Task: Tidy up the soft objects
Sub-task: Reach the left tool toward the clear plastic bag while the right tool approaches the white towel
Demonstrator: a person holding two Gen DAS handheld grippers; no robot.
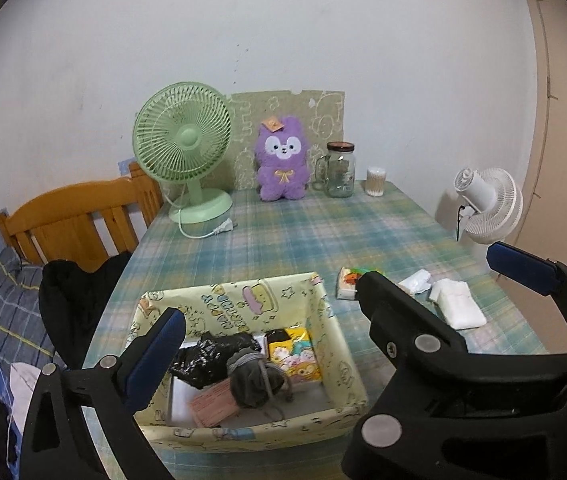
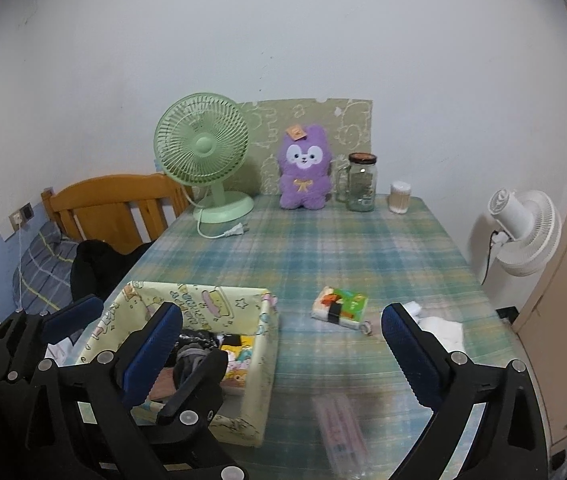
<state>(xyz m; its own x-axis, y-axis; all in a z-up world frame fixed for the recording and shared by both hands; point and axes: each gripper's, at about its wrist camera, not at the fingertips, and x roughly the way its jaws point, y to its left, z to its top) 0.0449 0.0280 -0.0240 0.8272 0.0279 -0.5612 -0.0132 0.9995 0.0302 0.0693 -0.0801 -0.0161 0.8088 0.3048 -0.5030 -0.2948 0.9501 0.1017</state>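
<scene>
A yellow cartoon-print box (image 1: 315,300) (image 2: 267,344) stands on the plaid table near its front left. It holds a grey rolled sock (image 1: 257,380), a black bag and a yellow tissue pack (image 1: 293,354). A printed tissue pack (image 2: 339,306) (image 1: 349,282) lies right of the box. White folded cloths (image 1: 457,304) (image 2: 441,330) lie further right. A purple plush (image 1: 281,160) (image 2: 303,168) sits at the back. My left gripper (image 1: 267,304) is open and empty above the box. My right gripper (image 2: 281,328) is open and empty, just right of the box.
A green fan (image 1: 183,140) with a loose plug, a glass jar (image 1: 339,170) and a cotton-swab tub (image 1: 375,180) stand along the back. A white fan (image 2: 523,232) stands off the right edge. A wooden bedframe (image 1: 79,220) and dark clothing are at left.
</scene>
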